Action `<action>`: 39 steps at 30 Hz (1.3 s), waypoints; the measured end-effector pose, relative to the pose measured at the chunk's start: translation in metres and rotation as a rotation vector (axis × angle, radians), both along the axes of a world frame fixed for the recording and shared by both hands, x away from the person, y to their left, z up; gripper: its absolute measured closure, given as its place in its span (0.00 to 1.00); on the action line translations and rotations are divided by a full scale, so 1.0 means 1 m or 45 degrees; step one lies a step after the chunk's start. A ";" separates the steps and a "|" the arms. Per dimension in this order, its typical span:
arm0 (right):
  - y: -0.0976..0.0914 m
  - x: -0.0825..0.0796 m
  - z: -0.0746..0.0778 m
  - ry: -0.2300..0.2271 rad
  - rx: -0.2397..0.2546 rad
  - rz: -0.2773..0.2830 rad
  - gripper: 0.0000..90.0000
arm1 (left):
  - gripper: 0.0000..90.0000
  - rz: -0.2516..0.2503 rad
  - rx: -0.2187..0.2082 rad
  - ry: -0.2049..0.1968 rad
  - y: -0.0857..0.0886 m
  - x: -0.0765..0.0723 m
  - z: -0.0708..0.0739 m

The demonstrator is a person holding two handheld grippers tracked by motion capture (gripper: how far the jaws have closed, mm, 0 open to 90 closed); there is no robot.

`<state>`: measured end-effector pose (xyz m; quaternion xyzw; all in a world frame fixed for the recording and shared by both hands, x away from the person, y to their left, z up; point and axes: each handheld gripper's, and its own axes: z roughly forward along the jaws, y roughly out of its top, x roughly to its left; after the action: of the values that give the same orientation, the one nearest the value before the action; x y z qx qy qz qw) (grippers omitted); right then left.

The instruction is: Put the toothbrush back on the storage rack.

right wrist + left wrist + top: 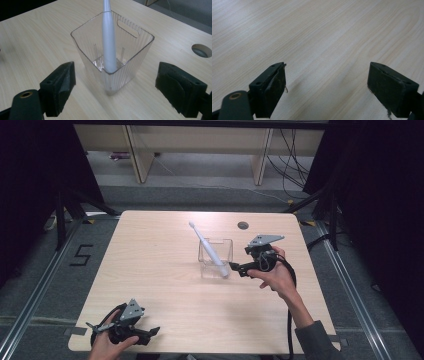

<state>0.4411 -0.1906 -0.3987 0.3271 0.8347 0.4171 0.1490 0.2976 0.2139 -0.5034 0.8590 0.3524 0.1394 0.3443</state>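
The pale wood-grain tabletop (165,270) takes up most of the scene, a small round cable hole (243,225) at its far edge. On the grey floor to the left there's a black painted "5" (81,255), the one bit of writing I can read; no brand shows on anything.

Right of centre stands the clear ribbed plastic square cup (216,258) with a slot handle near its rim, upright and on its own. Inside it, the long white toothbrush-like stick (207,249) leans, its base in the near corner of the cup, its thin end rising up and toward the far left. My read: the cup is what keeps that stick propped up.

The right gripper (239,268), just right of the cup, points at it from the side. In the right gripper view its fingers (58,86) are spread wide, with the cup between and beyond them, nothing pinched. Looks lined up for a grab at cup or stick, I'd guess.

The left gripper (148,333) sits low at the near left corner, well apart from the cup, fingers (270,90) spread over bare wood, seemingly parked out of the way.
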 end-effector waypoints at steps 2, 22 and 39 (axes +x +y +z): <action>-0.001 -0.002 -0.001 -0.006 -0.005 -0.006 0.19 | 0.17 0.000 0.000 -0.002 0.000 0.000 0.000; -0.020 -0.019 -0.024 0.037 0.016 -0.059 0.20 | 0.17 0.000 0.002 -0.004 0.000 0.000 0.000; -0.024 -0.032 -0.043 0.042 0.047 -0.070 0.20 | 0.17 0.000 0.004 0.001 0.000 -0.001 0.000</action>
<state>0.4087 -0.2149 -0.4420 0.3595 0.8200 0.4226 0.1406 0.2970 0.2143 -0.5036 0.8595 0.3524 0.1397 0.3429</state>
